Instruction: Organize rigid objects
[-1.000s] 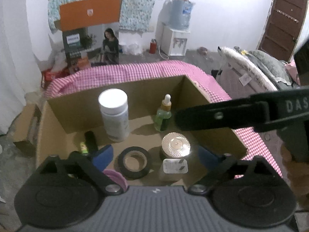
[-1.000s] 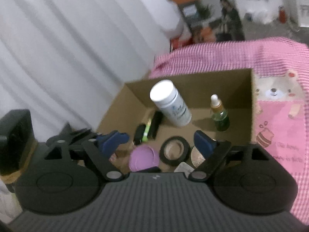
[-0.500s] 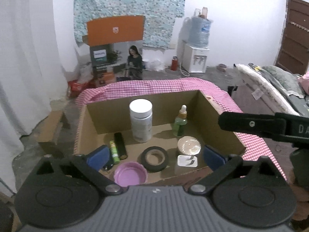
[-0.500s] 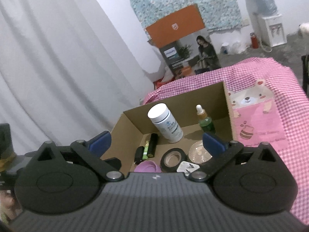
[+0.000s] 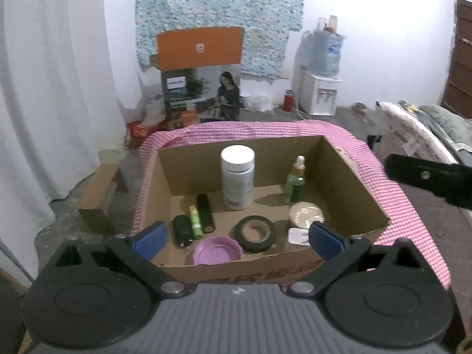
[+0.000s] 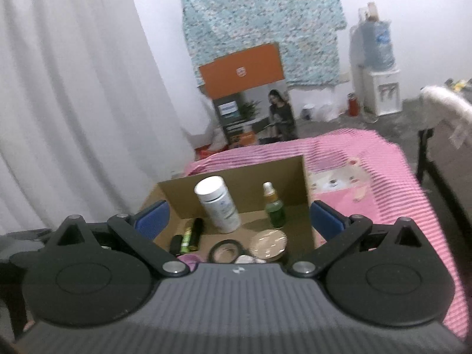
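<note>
- While both grippers hung back from the cardboard box (image 5: pixel 348 174), the left gripper (image 5: pixel 237 237) had its jaws spread wide with nothing between them, having just finished opening.
- The right gripper (image 6: pixel 239 216) was likewise released and empty, its jaws also just opened to their widest.
- The box sat on the pink checked cloth (image 5: pixel 410 215) and held all the rigid things in view.
- A white pill bottle (image 5: pixel 237 177) stood upright near the back wall, with a green dropper bottle (image 5: pixel 295 184) upright toward the back right corner.
- A black tube (image 5: pixel 205 213), a small green tube (image 5: pixel 195 221) and a shorter black cylinder (image 5: pixel 182 230) lay side by side toward the left wall.
- Along the front edge lay a purple lid (image 5: pixel 217 250), a roll of black tape (image 5: pixel 255 233) and a small white piece (image 5: pixel 298 235); a round gold-topped jar (image 5: pixel 306 213) sat just behind that piece.
- By my judgement the sorting looked close to done, and the step in hand seemed to be drawing clear of the box.
- To do it well, each gripper had to keep above the front wall and away from the two upright bottles, which would tip most easily.
- No further object outside the box could be made out.
</note>
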Demonstrator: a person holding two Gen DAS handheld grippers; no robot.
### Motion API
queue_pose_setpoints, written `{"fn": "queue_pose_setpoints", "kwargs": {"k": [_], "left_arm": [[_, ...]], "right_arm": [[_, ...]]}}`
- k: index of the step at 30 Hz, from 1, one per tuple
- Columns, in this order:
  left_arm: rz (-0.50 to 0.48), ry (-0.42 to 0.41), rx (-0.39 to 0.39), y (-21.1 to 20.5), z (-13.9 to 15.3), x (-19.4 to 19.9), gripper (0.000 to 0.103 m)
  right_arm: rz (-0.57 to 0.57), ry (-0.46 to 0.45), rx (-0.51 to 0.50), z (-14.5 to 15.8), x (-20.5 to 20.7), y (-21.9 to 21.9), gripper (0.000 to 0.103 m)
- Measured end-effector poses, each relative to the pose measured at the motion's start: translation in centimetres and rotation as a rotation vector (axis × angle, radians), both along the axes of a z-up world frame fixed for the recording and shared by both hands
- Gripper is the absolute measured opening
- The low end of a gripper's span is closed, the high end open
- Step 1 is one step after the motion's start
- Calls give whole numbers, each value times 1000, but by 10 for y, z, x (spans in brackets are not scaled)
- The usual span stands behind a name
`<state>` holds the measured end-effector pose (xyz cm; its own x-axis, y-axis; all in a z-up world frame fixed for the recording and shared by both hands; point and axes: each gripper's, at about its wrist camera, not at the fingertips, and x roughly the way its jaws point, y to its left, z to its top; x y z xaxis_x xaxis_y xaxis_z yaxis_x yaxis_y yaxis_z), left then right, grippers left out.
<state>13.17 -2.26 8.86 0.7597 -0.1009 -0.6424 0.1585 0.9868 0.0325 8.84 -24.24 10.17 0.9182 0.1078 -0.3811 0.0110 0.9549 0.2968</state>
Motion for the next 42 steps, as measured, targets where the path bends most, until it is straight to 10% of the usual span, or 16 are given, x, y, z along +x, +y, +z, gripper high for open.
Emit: {"fn": "queue_pose_setpoints", "kwargs": {"k": [42], "left_arm": [[126, 110, 17, 24, -31, 9, 102]], "right_arm": [[37, 243, -162, -52, 40, 46, 102]]}}
